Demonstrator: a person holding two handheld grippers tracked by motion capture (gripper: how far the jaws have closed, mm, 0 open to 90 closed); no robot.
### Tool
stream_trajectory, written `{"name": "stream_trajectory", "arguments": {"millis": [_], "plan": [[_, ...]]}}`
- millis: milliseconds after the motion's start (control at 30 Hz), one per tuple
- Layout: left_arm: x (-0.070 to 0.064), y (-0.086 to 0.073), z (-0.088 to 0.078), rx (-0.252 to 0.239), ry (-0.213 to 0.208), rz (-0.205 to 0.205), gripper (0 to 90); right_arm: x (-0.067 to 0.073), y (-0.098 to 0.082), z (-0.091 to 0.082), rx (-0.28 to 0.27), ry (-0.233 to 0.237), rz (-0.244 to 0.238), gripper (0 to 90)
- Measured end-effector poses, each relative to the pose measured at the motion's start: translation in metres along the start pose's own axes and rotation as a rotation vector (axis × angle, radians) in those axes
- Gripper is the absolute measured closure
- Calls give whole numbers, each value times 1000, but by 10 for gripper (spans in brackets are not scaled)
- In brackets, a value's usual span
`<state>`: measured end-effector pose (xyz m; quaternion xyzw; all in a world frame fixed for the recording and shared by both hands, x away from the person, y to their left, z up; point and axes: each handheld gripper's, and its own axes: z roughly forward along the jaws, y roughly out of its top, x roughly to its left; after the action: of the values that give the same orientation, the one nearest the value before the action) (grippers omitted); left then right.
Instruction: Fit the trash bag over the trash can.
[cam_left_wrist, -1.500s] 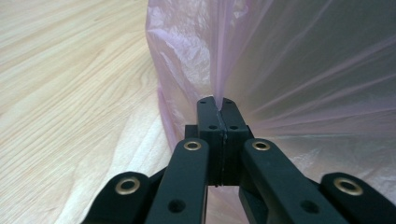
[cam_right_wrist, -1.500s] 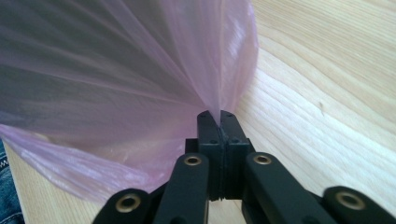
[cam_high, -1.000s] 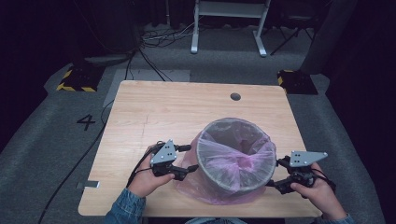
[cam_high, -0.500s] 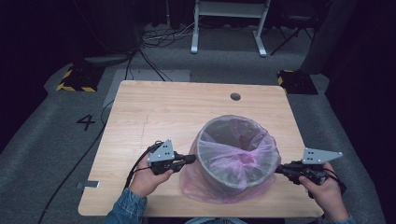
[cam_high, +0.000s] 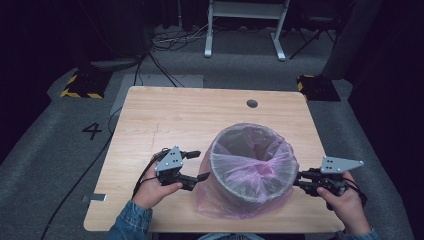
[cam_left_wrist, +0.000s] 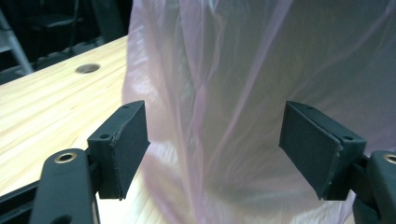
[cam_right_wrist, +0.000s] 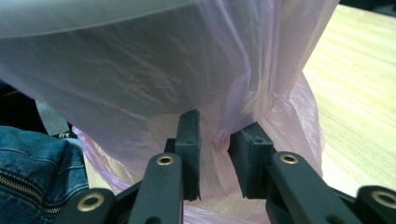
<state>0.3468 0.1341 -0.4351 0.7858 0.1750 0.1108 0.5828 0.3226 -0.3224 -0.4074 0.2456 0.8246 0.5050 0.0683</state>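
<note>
1. Two grippers sit near the front edge of the wooden table (cam_high: 165, 115), one on each side of a round bin (cam_high: 252, 160) lined with a thin pink bag (cam_high: 225, 205).
2. At the left side of the bin, the left gripper (cam_high: 199, 165) has its jaws wide apart. They have just been opening. The pink bag hangs in the gap, but the pads do not press it.
3. At the right side of the bin, the right gripper (cam_right_wrist: 212, 149) has its jaws close together, with a small gap left. They have just been opening too. A fold of the bag sits between the pads, and I cannot tell if they pinch it.
4. The bin stands on the table close to the person, and the loose bag skirt spreads out at its foot.
5. To do this step well, I think each gripper should pinch a thick fold of bag and tug it down softly, so the thin plastic does not rip and the bin does not tip.
6. Farther back sits a small round hole (cam_high: 252, 103) in the table.
7. Since the earlier picture, the left gripper let go of the bag, and the right hand came in closer to the bin.
</note>
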Motion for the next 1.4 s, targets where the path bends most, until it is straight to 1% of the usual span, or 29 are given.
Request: {"name": "stream_trajectory", "arguments": {"millis": [33,100,167,200,233,300,333,367,400,433,500,533,567,633,667,733,767,800,833,900,967,1033,1067,1100,1167,1200,1267,1333,1400], "plan": [[1,1,1,-18,-18,6,247,-1,1,1,3,-4,6,734],[0,7,2,-72,-69,11,306,-2,2,2,6,1,12,743],[-1,12,0,-94,-90,29,323,-1,4,2,5,9,10,762],[-1,14,-2,-93,-118,36,415,-1,5,2,5,17,10,791],[-2,16,-4,-90,-131,40,567,-1,6,1,9,19,4,821],[-2,17,-5,-99,-136,51,707,0,7,1,10,32,2,868],[-3,17,-5,-91,-126,48,788,1,7,1,12,36,-2,882],[-3,17,-5,-77,-100,47,855,1,8,1,14,36,-8,892],[-2,17,-5,-64,-70,47,889,1,8,1,14,36,-7,895],[-1,18,-4,-40,-19,46,898,1,8,1,14,35,-7,897],[3,17,-2,-22,32,34,900,-1,7,1,17,35,5,900],[5,16,0,-6,61,37,900,-2,6,3,21,32,12,900],[6,16,3,6,87,34,900,-4,5,4,28,29,18,900],[8,13,8,24,110,30,900,-7,2,9,43,27,29,900],[10,12,10,34,116,28,900,-9,0,12,52,26,36,900],[12,8,15,50,106,17,900,-13,-4,16,69,29,54,900],[12,6,17,76,113,24,900,-15,-6,19,74,34,62,900],[12,5,18,90,121,32,900,-17,-9,21,84,33,71,900],[12,3,20,105,120,29,900,-18,-10,23,87,33,74,900],[12,-2,22,128,109,20,900,-19,-15,26,105,33,84,900],[10,-8,24,161,95,15,900,-19,-20,29,131,30,92,900],[8,-13,25,195,78,19,900,-18,-24,31,155,33,92,900],[6,-15,25,204,75,22,900,-18,-27,33,168,35,93,900],[6,-17,24,203,69,20,900,-16,-29,34,182,38,95,900],[4,-20,21,190,54,1,900,-14,-33,35,179,46,98,900],[4,-21,20,184,56,-3,900,-13,-34,34,181,47,98,900],[4,-22,18,182,75,7,900,-13,-36,32,183,38,102,900],[5,-22,18,181,93,7,900,-14,-36,30,183,20,102,900],[5,-22,19,180,119,7,900,-15,-36,30,182,-3,114,900]]}}
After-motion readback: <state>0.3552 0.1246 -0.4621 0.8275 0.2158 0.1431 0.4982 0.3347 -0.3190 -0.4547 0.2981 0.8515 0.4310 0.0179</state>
